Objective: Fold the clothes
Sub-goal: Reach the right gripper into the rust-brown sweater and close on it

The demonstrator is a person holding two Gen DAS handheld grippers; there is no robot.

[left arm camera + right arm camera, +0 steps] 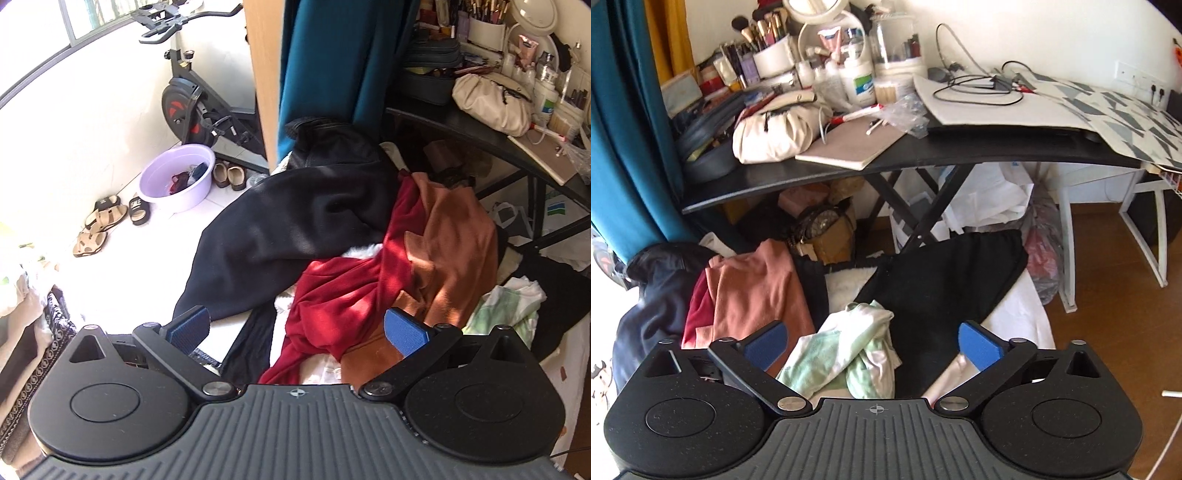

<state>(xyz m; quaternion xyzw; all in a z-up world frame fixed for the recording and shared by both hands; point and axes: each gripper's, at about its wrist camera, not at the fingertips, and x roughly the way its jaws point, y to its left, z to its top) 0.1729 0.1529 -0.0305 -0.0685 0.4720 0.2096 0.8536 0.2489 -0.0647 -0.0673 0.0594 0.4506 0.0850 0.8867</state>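
Clothes sit on a white-covered surface (1015, 314), bed or not I can't tell. Ahead of right hand-held gripper (873, 345): crumpled mint-white garment (846, 347) between its fingers, black garment (945, 280) beyond. Left of it: orange garment (757, 291), red garment (343, 291), dark navy garment (295, 229) furthest left.

Ahead of the left gripper (297, 326) clothes pile (369, 266) fills the way, bare floor (122, 122) open to its left; ahead of the right gripper (873, 341) crumpled pale green cloth (849, 350) lies between wide jaws, black desk (923, 155) overhanging beyond.
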